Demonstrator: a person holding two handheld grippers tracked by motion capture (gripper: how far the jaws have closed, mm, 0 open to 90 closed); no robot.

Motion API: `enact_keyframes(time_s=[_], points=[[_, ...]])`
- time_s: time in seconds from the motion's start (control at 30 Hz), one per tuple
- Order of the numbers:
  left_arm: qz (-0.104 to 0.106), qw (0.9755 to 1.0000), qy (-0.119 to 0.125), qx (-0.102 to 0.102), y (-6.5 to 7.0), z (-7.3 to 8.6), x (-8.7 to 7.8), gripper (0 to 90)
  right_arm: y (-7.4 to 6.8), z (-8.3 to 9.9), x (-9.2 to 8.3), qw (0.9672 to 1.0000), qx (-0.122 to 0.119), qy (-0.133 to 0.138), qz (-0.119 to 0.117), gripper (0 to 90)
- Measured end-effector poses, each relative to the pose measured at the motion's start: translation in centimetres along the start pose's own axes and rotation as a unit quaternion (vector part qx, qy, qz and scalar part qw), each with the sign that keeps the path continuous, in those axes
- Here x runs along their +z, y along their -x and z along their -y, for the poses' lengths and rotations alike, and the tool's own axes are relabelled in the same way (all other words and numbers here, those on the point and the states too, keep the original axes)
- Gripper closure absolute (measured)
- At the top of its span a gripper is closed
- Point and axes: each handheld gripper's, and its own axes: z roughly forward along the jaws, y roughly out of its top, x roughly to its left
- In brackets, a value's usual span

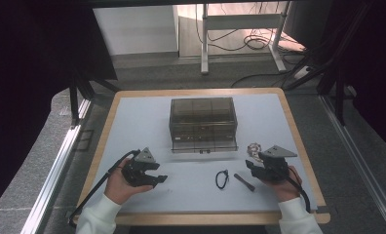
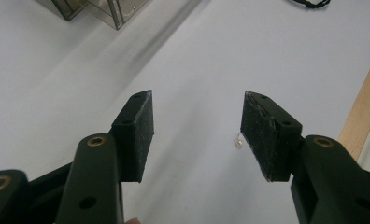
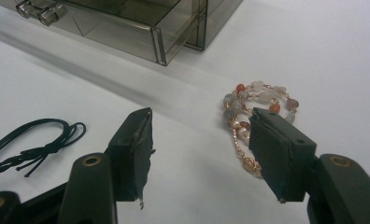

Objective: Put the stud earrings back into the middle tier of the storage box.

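Note:
My left gripper [image 1: 154,179] hovers low over the white table top at the front left, jaws open with nothing between them [image 2: 197,121]. A tiny pale bead-like piece [image 2: 239,141] lies on the table just beside its right-hand pad. My right gripper [image 1: 250,165] is at the front right, also open and empty [image 3: 199,140]. A beaded bracelet [image 3: 260,100] of orange, white and grey stones lies just past its right-hand pad, partly hidden by it, and shows near the gripper [image 1: 253,146] from above.
A smoky clear drawer box [image 1: 203,122] stands mid-table, its bottom drawer [image 3: 127,23] pulled out a little. A looped black cord [image 1: 222,179] and a short dark stick [image 1: 243,182] lie between the hands. The wooden table edge [image 2: 363,116] runs close by.

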Motion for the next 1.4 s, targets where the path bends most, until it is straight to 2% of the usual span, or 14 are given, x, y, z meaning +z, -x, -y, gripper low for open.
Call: enact_keyframes(time_s=[0.2, 0.43, 0.77, 1.0, 1.4], points=[[0.001, 0.9999, -0.006, 0.008, 0.6, 0.2, -0.1, 45.3, 0.0, -0.1, -0.2, 1.0, -0.001, 0.003, 0.002, 39.7], [0.01, 0.9995, -0.021, 0.021, 1.3, 0.5, 0.6, 47.0, 0.0, -0.1, -0.1, 1.0, -0.001, 0.002, 0.003, 39.6], [0.025, 0.9994, -0.024, 0.002, 1.5, 1.4, 1.6, 51.3, 0.1, 0.0, 0.0, 1.0, -0.001, -0.001, 0.004, 39.6], [0.023, 0.9987, -0.044, 0.014, 2.3, 0.8, 2.9, 56.6, 0.0, 0.1, 0.1, 1.0, -0.002, -0.003, 0.004, 39.6], [0.024, 0.9983, -0.051, 0.011, 2.5, 0.9, 3.3, 64.7, 0.1, 0.0, -0.1, 1.0, -0.002, 0.001, 0.007, 39.6]])
